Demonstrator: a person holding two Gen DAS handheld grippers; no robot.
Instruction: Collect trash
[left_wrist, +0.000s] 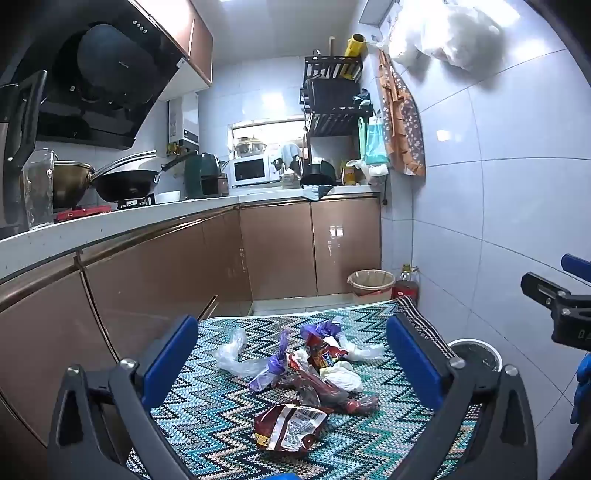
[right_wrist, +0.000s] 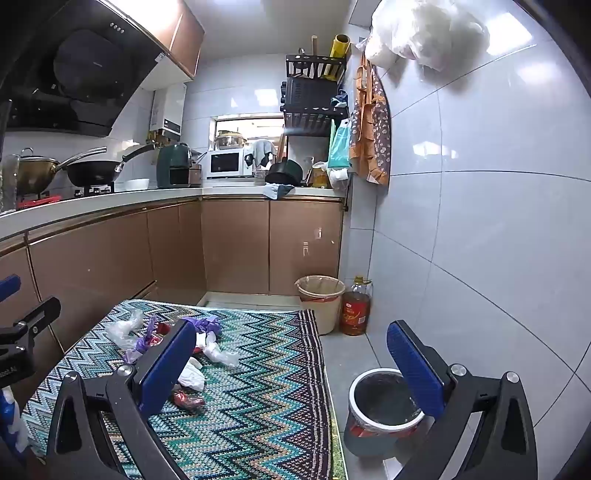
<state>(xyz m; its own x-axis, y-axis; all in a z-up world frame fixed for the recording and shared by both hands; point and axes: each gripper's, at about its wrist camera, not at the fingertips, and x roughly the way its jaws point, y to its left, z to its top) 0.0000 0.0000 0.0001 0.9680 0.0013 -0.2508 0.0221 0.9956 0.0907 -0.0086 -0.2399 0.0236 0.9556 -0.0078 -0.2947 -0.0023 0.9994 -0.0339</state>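
Left gripper (left_wrist: 291, 365) hung above the zigzag mat (left_wrist: 229, 417), tongs spread wide apart, nothing between them. Right gripper (right_wrist: 291, 365) likewise wide apart and empty, over the mat's right edge and the floor beside it. Trash lay in a loose pile toward the middle of the mat: a red snack wrapper (left_wrist: 290, 426) nearest the mat's near edge, a dark red wrapper (left_wrist: 325, 395) just behind it, a white crumpled tissue (left_wrist: 341, 376) touching that, purple plastic (left_wrist: 271, 369) on the pile's left side, a clear plastic bag (left_wrist: 232, 350) further left, slightly apart. A grey bin (right_wrist: 380, 410) with white rim stood on the floor just off the mat's right edge, upright. A beige bin (right_wrist: 321, 299) stood at the mat's far right corner, an oil bottle (right_wrist: 355, 308) beside it.
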